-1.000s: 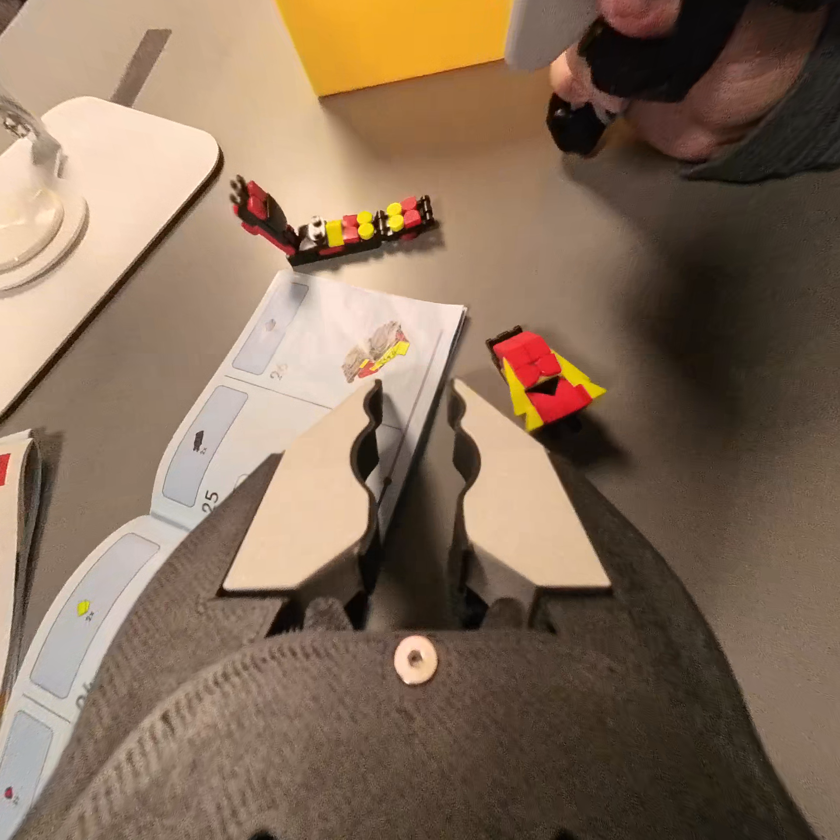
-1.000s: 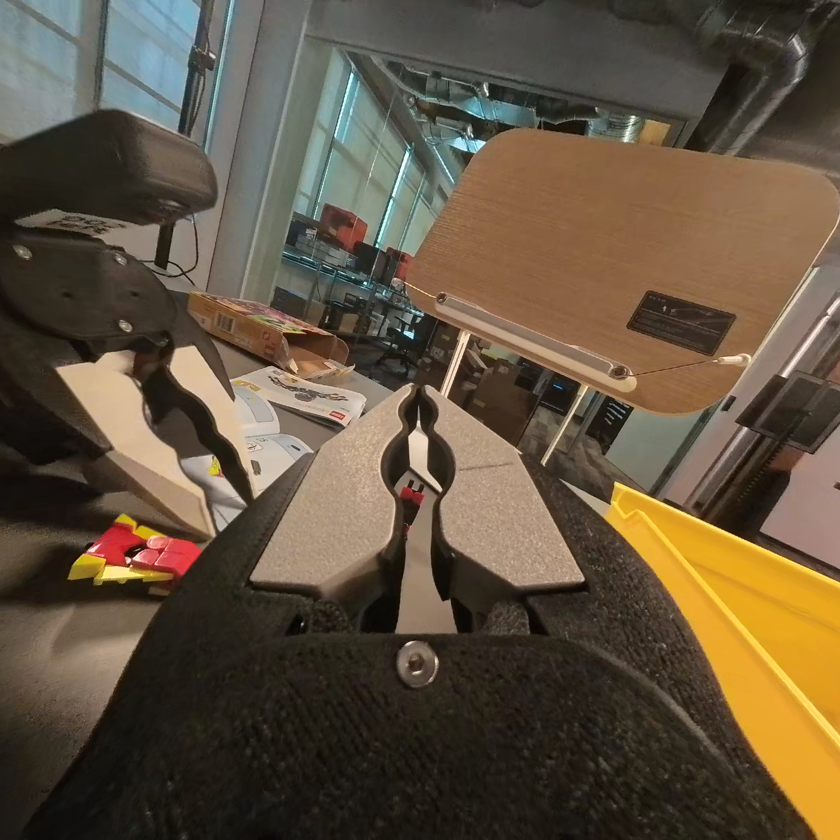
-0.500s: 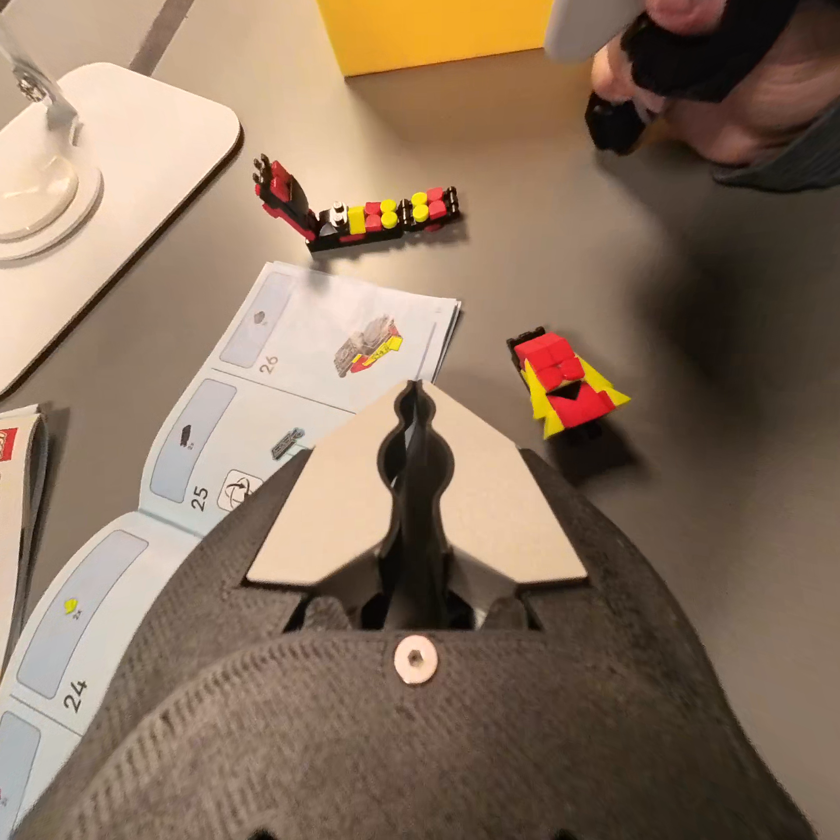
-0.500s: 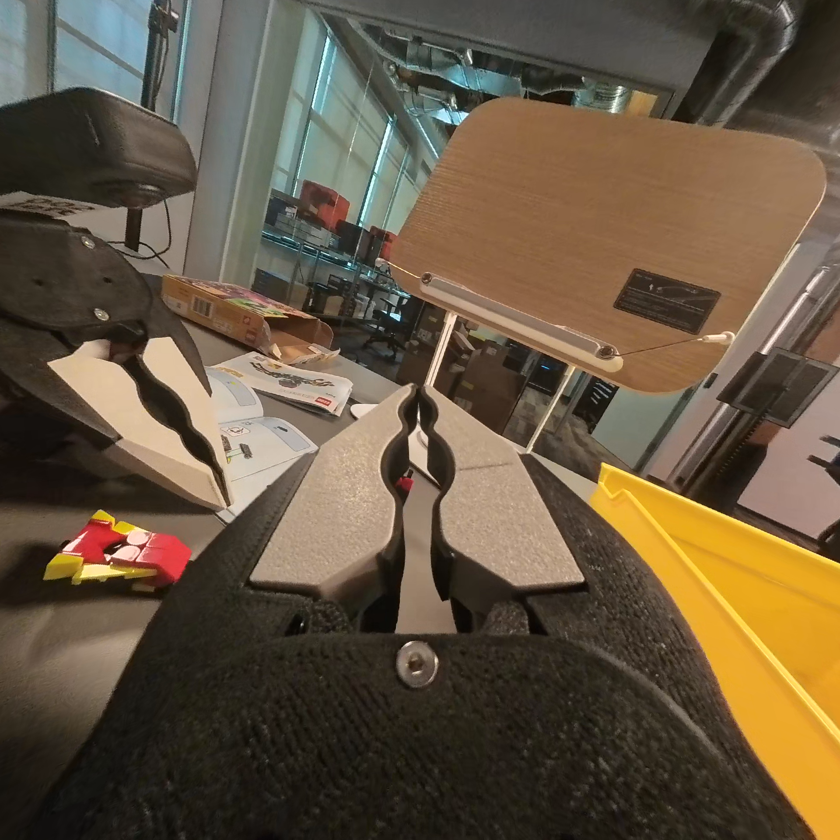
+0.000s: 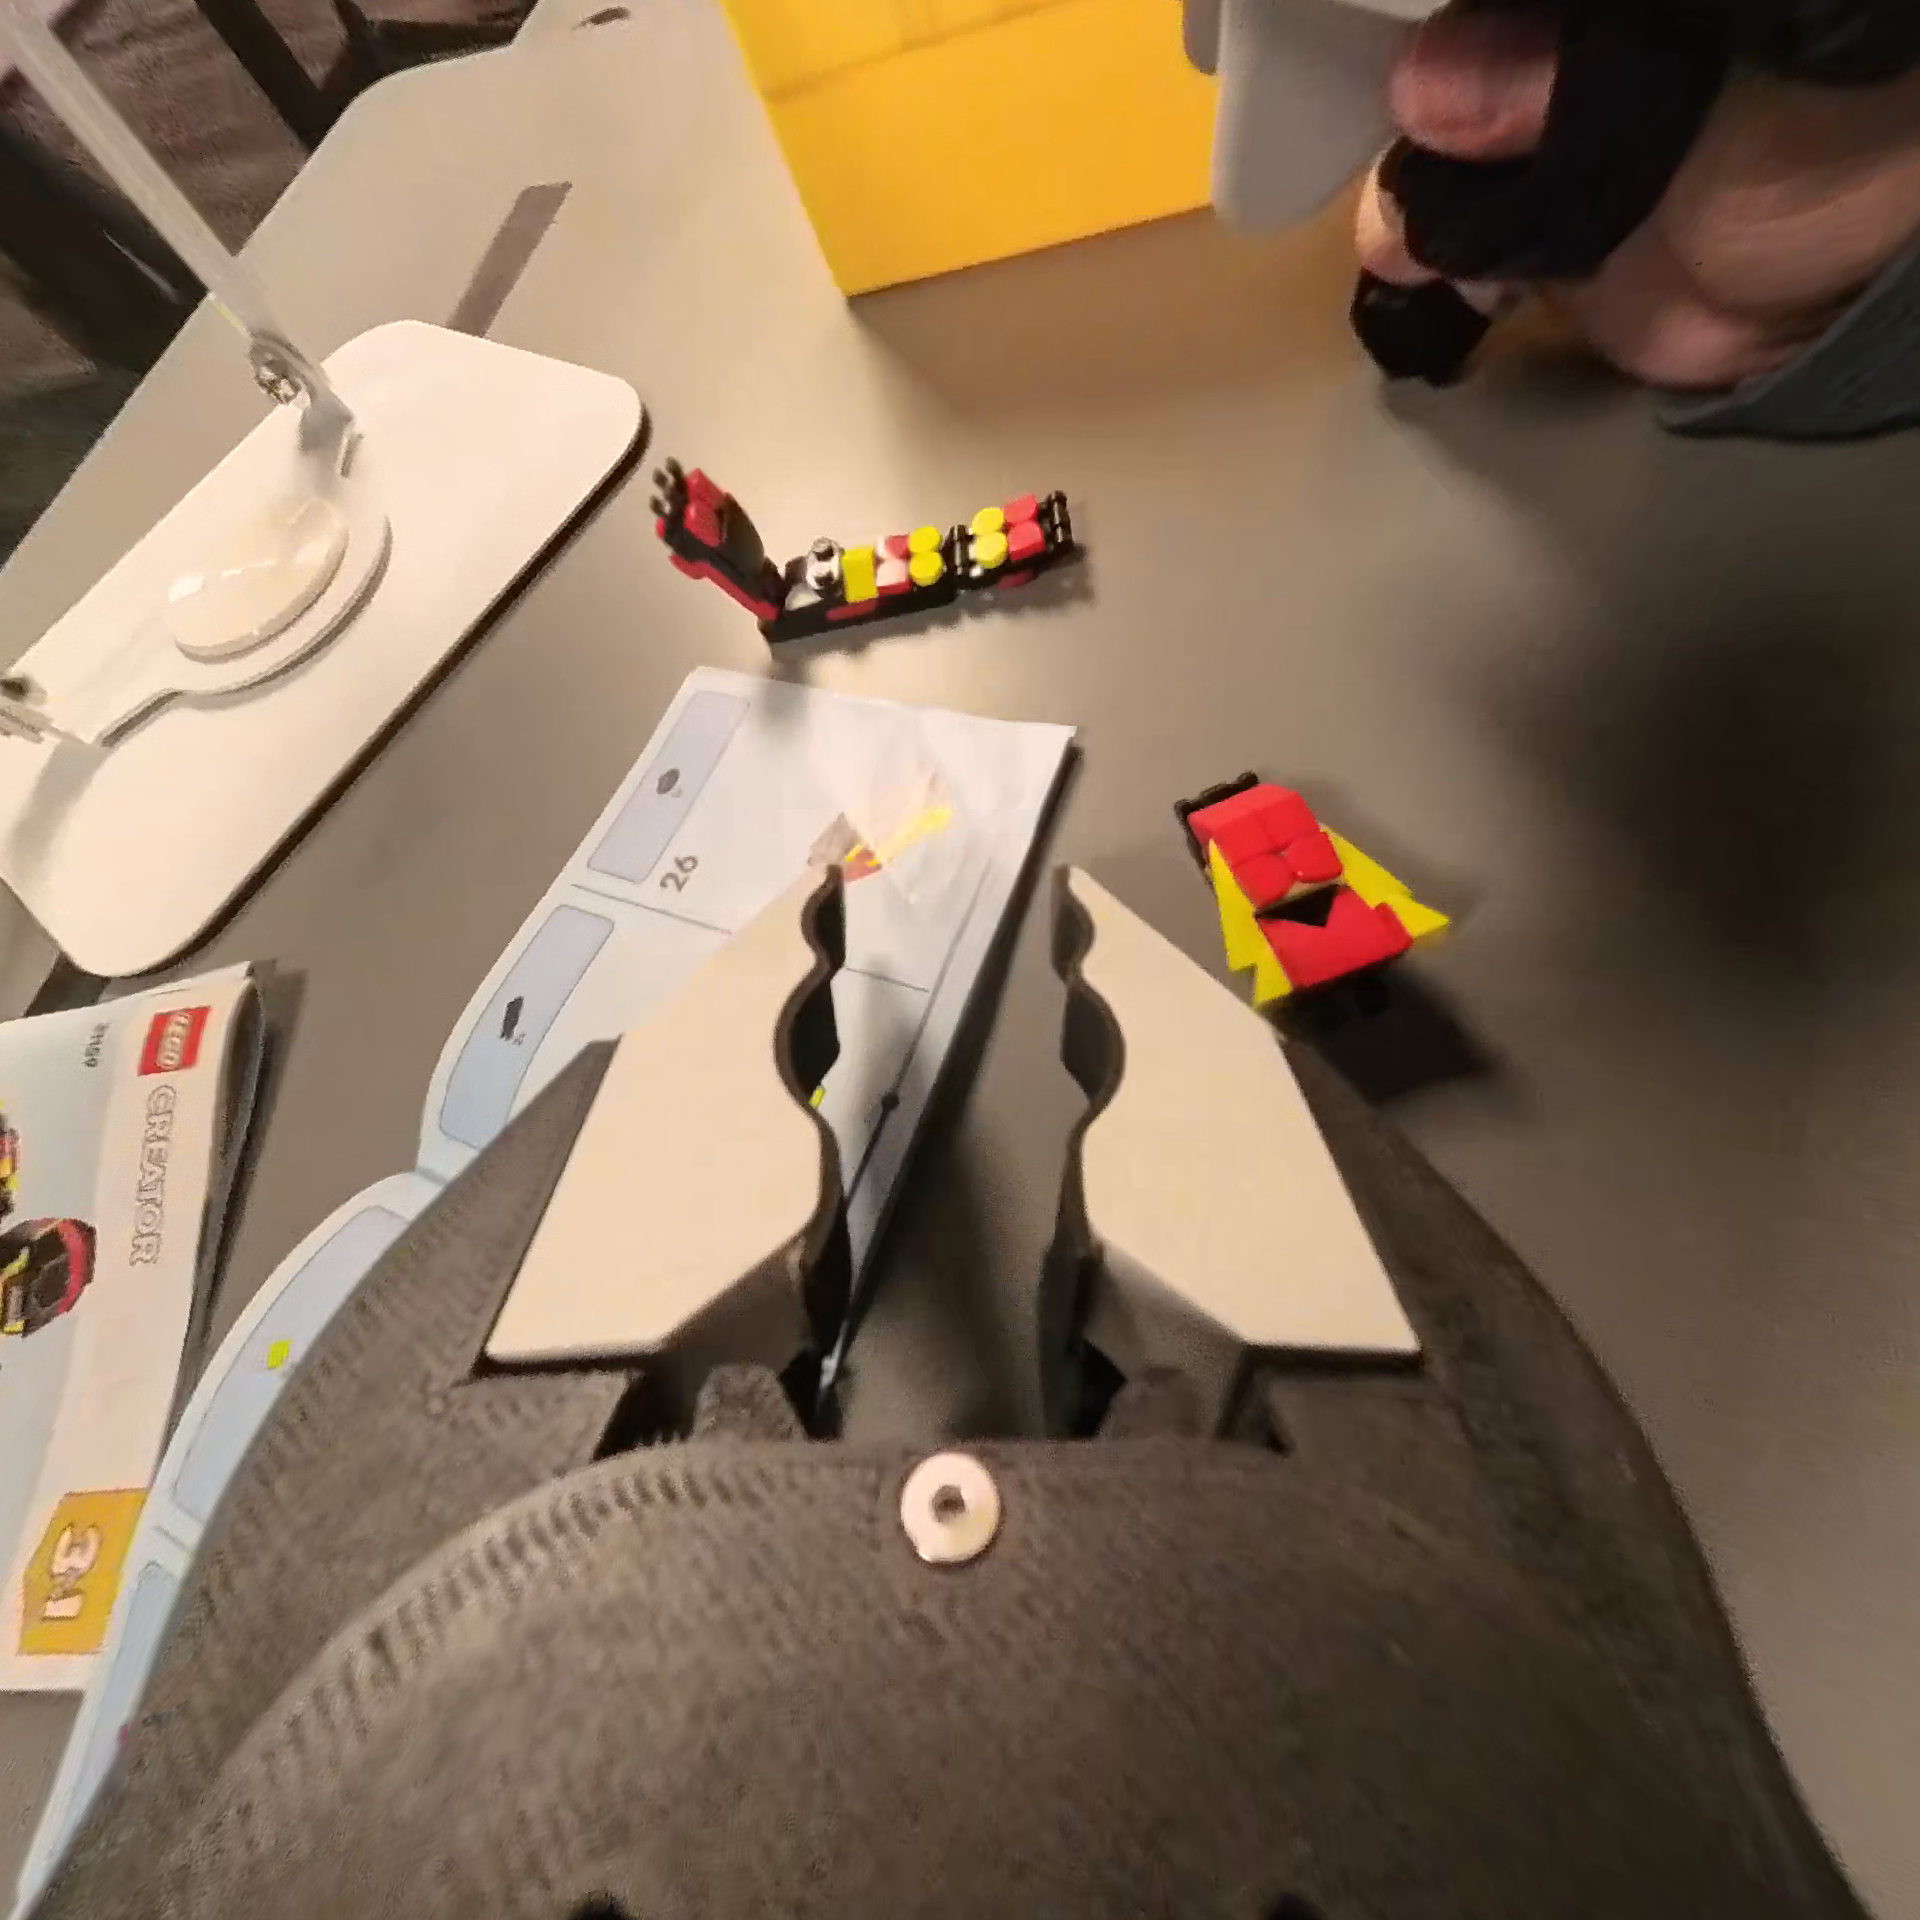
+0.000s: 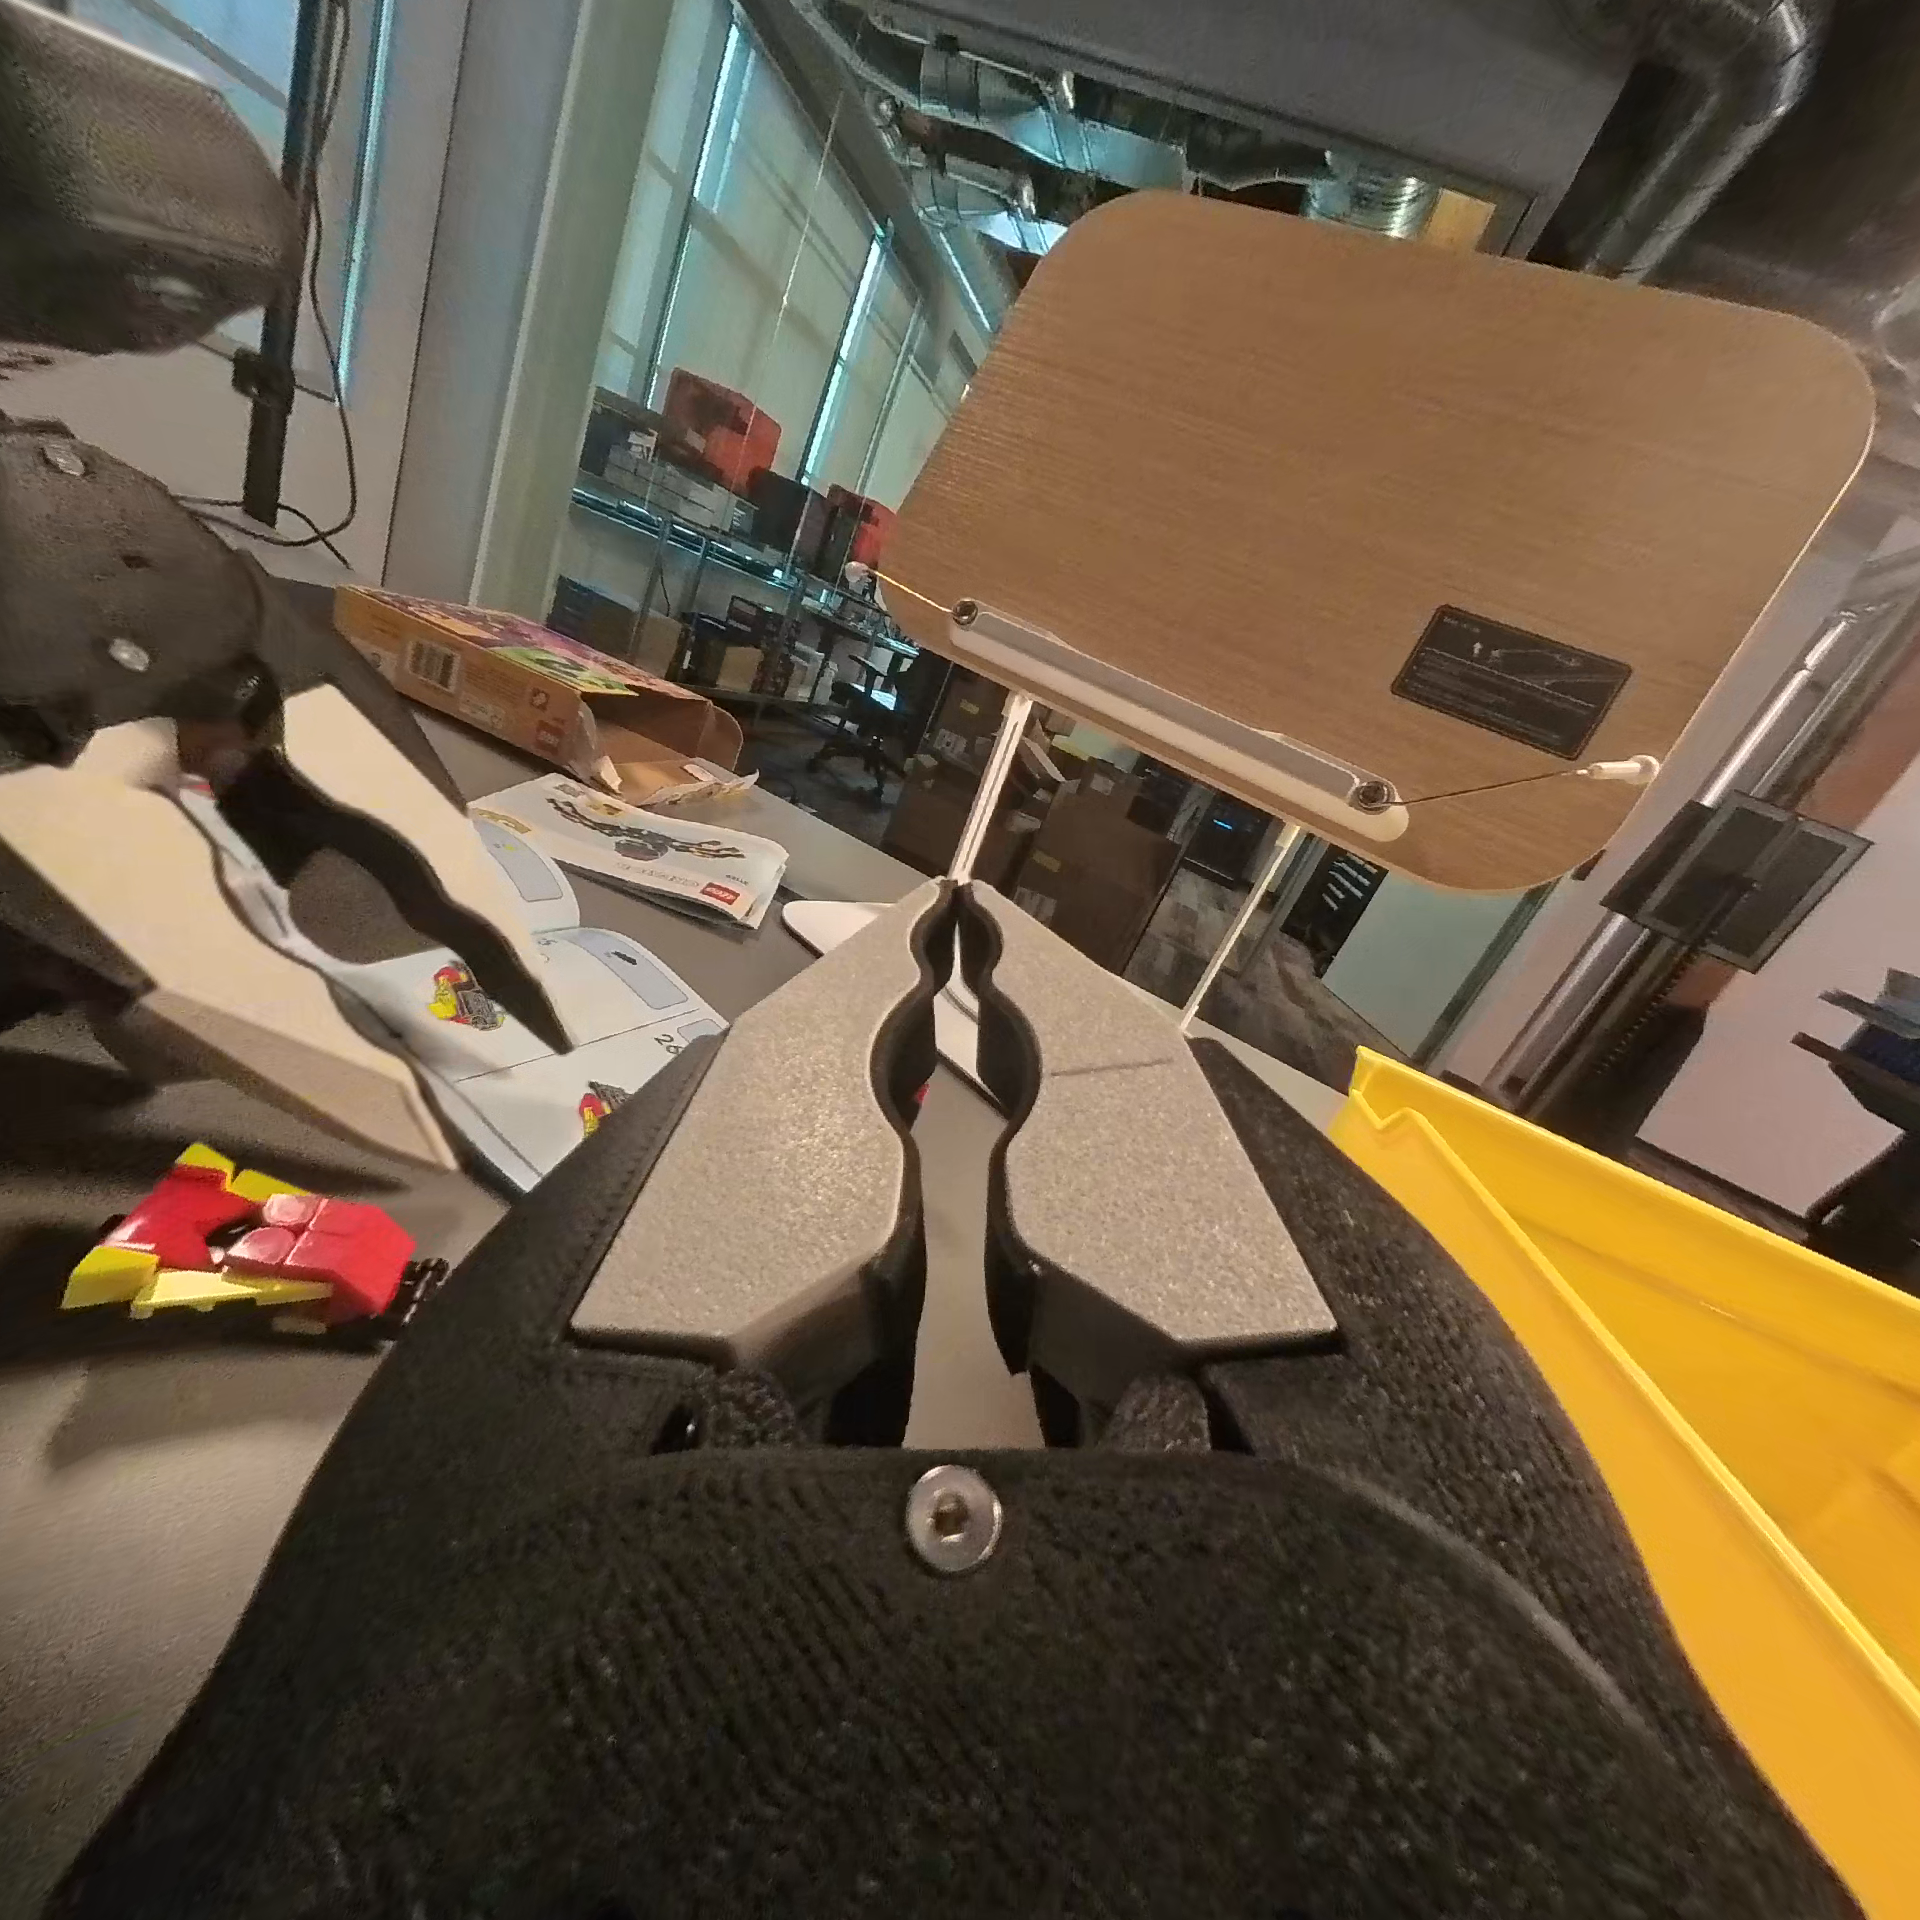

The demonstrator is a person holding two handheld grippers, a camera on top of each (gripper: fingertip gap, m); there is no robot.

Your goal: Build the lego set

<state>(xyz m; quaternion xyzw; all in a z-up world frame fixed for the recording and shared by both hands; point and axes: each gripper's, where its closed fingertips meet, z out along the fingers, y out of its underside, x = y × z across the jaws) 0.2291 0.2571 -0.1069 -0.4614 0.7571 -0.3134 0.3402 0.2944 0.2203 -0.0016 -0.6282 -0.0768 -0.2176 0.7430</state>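
A red and yellow Lego wedge piece (image 5: 1304,904) lies on the grey table (image 5: 1558,727); it also shows in the right wrist view (image 6: 260,1257). A long black, red and yellow Lego assembly (image 5: 873,556) lies farther back. My left gripper (image 5: 948,883) is open and empty, above the right edge of the open instruction booklet (image 5: 831,790), just left of the wedge piece. My right gripper (image 6: 951,894) is shut with nothing visible in it, low over the table near the yellow bin (image 6: 1610,1351). The left gripper (image 6: 499,1101) shows at the left of the right wrist view.
The yellow bin (image 5: 987,135) stands at the back. A white stand base (image 5: 312,582) carries a wooden board (image 6: 1351,540). A second booklet (image 5: 114,1247) lies at the left. An opened cardboard box (image 6: 520,686) lies beyond. A hand holds the right gripper (image 5: 1455,156).
My left gripper shut half a second ago and has now opened wide again, drawing back a little over the booklet. My right gripper stayed shut and shifted only slightly.
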